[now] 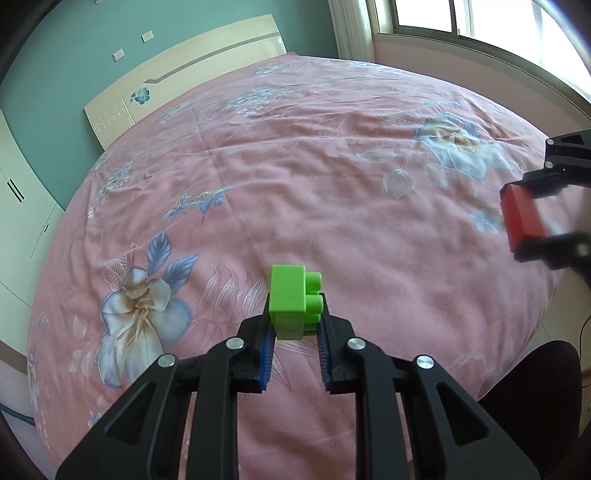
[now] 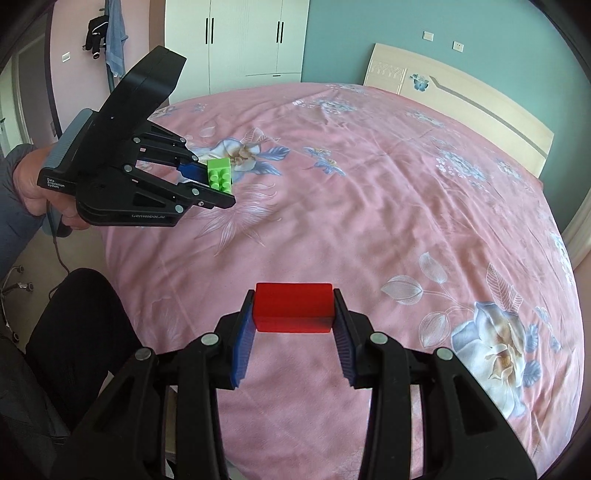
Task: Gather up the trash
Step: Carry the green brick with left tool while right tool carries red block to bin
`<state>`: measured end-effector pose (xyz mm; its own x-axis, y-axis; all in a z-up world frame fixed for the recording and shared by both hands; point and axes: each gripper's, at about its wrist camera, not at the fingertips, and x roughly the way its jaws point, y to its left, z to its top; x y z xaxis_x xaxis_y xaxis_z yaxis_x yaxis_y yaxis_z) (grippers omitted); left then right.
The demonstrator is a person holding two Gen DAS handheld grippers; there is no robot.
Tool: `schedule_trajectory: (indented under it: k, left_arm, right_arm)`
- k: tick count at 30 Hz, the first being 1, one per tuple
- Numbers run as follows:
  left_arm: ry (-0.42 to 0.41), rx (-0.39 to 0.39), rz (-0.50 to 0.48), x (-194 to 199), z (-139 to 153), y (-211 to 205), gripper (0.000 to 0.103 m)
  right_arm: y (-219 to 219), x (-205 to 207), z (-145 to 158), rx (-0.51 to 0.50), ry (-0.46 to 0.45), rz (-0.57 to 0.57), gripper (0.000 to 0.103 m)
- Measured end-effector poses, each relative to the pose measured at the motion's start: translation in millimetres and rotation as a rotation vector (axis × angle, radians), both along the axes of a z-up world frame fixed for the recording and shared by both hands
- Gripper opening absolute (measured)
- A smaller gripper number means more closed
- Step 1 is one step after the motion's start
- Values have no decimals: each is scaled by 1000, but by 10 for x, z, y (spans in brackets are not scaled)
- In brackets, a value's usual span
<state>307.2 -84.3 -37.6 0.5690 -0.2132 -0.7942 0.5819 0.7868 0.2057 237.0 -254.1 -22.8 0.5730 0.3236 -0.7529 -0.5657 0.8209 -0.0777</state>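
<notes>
A green studded toy brick [image 1: 293,301] is clamped between the blue pads of my left gripper [image 1: 295,314], held in the air above the pink flowered bed sheet [image 1: 295,166]. From the right wrist view the same green brick [image 2: 219,175] shows in the left gripper [image 2: 212,184], which a hand grasps at the left. My right gripper [image 2: 293,308] is shut on a red rectangular block [image 2: 293,304], also lifted over the bed. In the left wrist view the red block [image 1: 519,218] and right gripper [image 1: 539,218] appear at the far right edge, slightly blurred.
The bed has a cream headboard [image 1: 184,70] against a teal wall. White wardrobes [image 2: 236,40] stand beyond the bed's far side. A window [image 1: 480,22] is at the upper right. A person's dark-clad leg [image 2: 77,332] is by the bed's near edge.
</notes>
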Motion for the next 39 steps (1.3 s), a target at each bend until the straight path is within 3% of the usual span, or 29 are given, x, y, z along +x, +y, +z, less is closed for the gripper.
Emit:
schedule_trajectory:
  k: [7, 23, 39]
  left_arm:
    - [22, -8, -8, -397, -125, 128, 23]
    - [77, 18, -36, -1189, -601, 380, 23]
    - [129, 35, -103, -1860, -1013, 422, 23]
  right_arm:
    - [115, -447, -29, 0, 14, 7, 40]
    - [497, -1304, -429, 9, 73, 41, 40]
    - [727, -1721, -1115, 21, 195, 50, 40]
